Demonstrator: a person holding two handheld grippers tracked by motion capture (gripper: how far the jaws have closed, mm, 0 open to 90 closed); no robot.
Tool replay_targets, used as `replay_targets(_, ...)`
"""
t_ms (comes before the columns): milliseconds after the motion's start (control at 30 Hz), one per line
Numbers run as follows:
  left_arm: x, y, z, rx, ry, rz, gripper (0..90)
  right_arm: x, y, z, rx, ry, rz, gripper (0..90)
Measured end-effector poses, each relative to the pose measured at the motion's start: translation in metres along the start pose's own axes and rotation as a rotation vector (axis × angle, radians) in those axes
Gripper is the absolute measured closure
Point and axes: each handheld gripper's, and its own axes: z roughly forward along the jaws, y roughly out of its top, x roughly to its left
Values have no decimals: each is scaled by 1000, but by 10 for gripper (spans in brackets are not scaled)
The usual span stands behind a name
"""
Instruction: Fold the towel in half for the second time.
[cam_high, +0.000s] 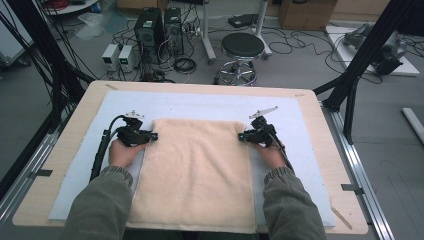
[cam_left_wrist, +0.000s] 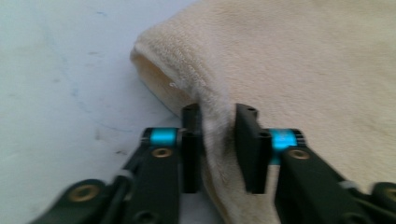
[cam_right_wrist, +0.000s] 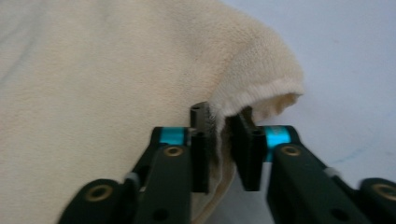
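Both hands are in at the far end of the cream towel (cam_high: 195, 175), which lies flat in the middle of the white mat (cam_high: 310, 145) on the worktop (cam_high: 60, 150), running from mid-mat down to the near edge. The left gripper (cam_high: 150, 135) has its jaws clamped on the towel's left edge near the far corner, a ridge of pile pinched up between them in the left gripper view. Over on the other side, the right gripper (cam_high: 242, 136) has its jaws clenched on the right edge near the far corner, the hem curling just beyond them.
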Motion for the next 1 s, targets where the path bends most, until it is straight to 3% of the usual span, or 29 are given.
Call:
replay_targets(133,1,-3,-1,-26,-12,-32,829,-4,-2,-1,-10,34,46,825)
replay_targets(200,1,-3,-2,-25,-14,-22,831,-4,-2,-2,-9,42,50,828)
replay_targets(300,0,-2,-6,-30,-9,-6,834,-3,0,-6,-15,43,31,829)
replay_targets(533,-6,5,-30,-118,-34,34,835,6,6,-27,-64,64,-33,830)
replay_targets(767,-20,-1,-72,-210,-86,102,835,38,11,-70,-119,83,-148,830)
replay_targets(833,-27,-9,-84,-202,-93,141,834,51,6,-87,-132,92,-195,830)
replay_targets(933,-43,-27,-97,-202,-102,201,834,67,-6,-103,-136,115,-227,830)
replay_targets(1000,-53,-42,-104,-201,-114,234,832,81,-17,-109,-102,123,-256,829)
